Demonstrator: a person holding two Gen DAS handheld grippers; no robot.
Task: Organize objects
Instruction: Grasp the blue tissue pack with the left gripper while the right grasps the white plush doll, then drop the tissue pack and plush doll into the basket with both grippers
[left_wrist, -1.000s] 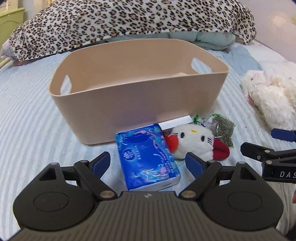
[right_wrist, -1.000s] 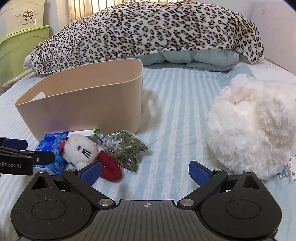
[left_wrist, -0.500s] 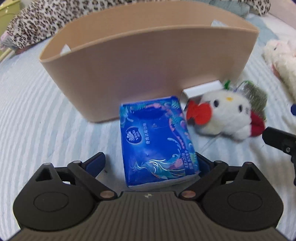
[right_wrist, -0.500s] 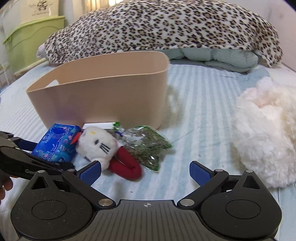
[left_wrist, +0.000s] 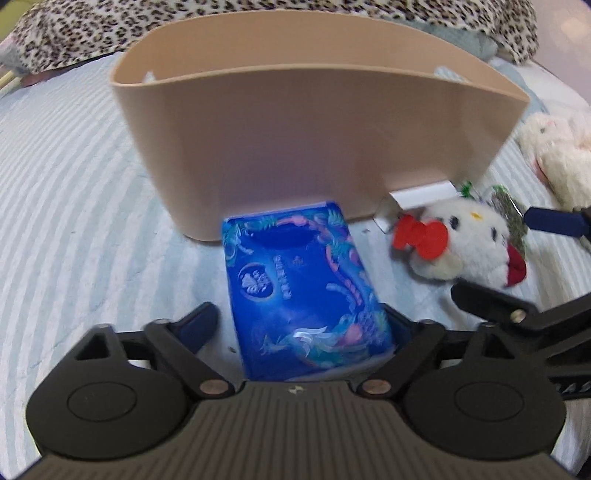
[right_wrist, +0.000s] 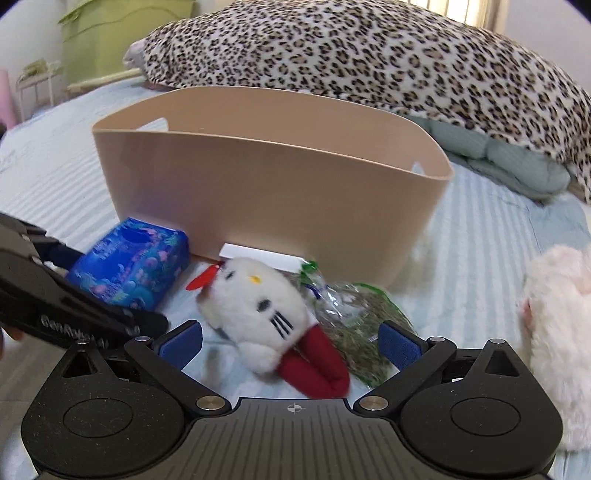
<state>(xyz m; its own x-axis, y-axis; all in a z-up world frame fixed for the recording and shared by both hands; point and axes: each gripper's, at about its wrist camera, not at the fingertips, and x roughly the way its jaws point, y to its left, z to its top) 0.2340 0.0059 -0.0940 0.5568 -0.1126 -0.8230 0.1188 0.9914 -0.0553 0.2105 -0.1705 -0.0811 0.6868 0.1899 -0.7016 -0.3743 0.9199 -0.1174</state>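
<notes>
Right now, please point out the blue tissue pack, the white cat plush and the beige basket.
blue tissue pack (left_wrist: 299, 284): left wrist view, top face.
white cat plush (right_wrist: 258, 299): right wrist view, face.
beige basket (right_wrist: 273, 192): right wrist view, front wall.

From where I sat, the bed (right_wrist: 491, 258) wore a pale blue and white striped cover. Along its far edge I saw a leopard-print blanket (right_wrist: 369, 62) heaped over a folded grey-green quilt (right_wrist: 513, 162), the quilt peeking out beneath it toward the far right corner. Past the bed's far left corner, off the mattress, I made out a lime-green cabinet (right_wrist: 110, 33) and a small white wire rack (right_wrist: 37, 85) standing beside it.
</notes>
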